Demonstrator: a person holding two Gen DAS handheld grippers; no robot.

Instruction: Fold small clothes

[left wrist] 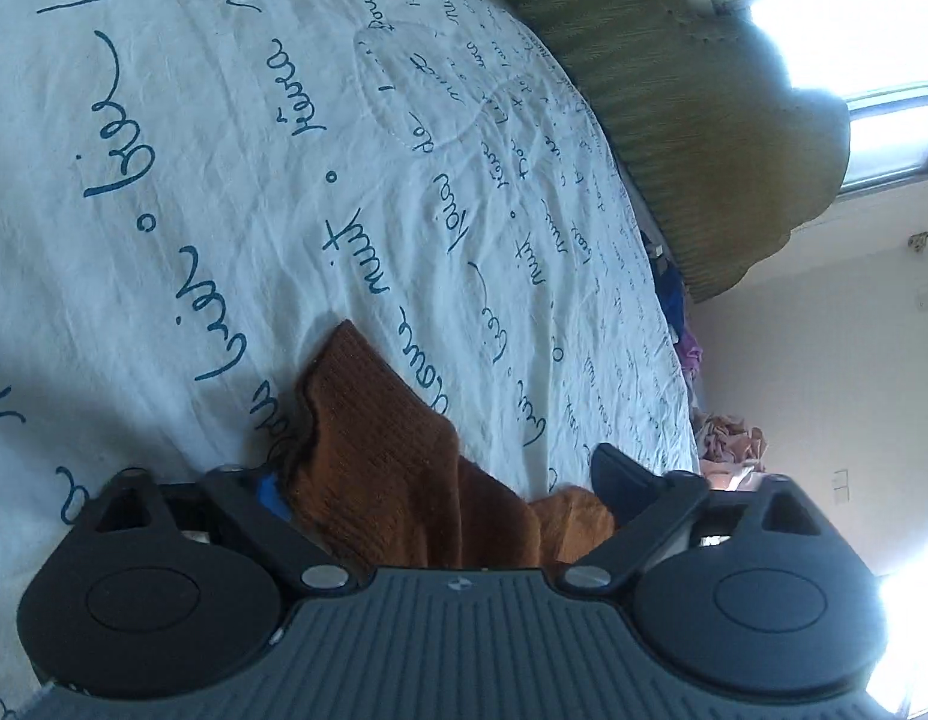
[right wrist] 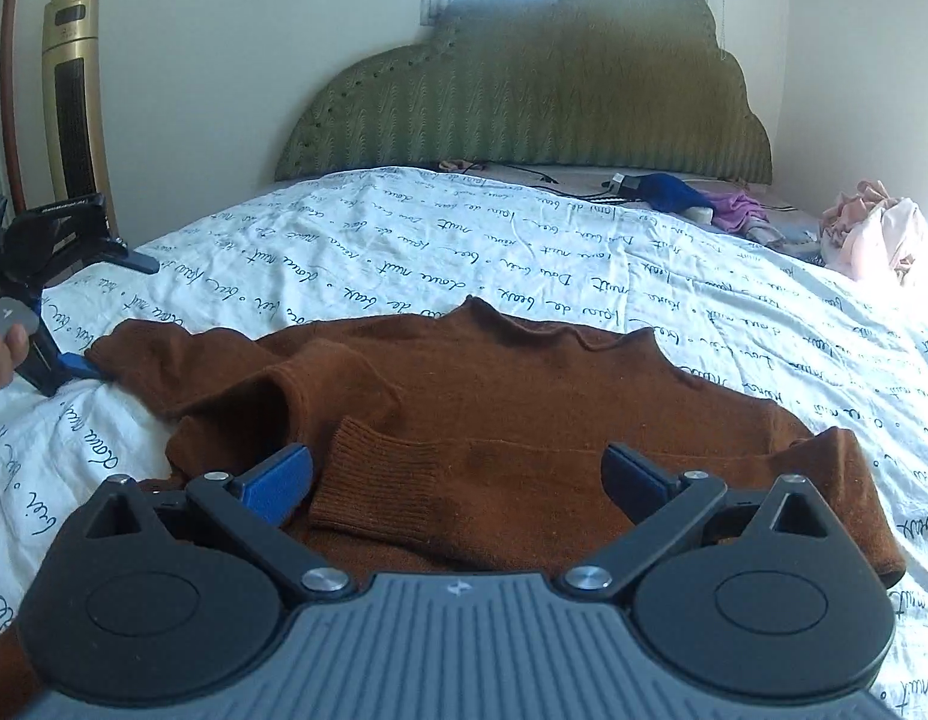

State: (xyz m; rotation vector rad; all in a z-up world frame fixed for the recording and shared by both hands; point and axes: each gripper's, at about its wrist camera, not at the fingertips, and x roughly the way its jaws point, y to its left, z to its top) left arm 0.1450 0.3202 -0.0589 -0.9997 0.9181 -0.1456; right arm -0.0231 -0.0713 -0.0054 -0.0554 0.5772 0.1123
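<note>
Lying rumpled, ribbed brown knit sweater

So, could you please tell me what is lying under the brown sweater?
The brown sweater lies on a white bedspread printed with dark cursive writing. One ribbed cuff is folded over its front. Whatever sits beneath the sweater's body is covered and cannot be seen.

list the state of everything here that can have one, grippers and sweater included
brown sweater: lying on the bed, one sleeve folded across the body, cuff up front
left gripper: jaws apart, sweater fabric between them, pads not visibly pressing
right gripper: open, over the sweater's near edge, holding nothing
bedspread: spread out, wrinkled
pink clothes: crumpled heap, unfolded
</note>
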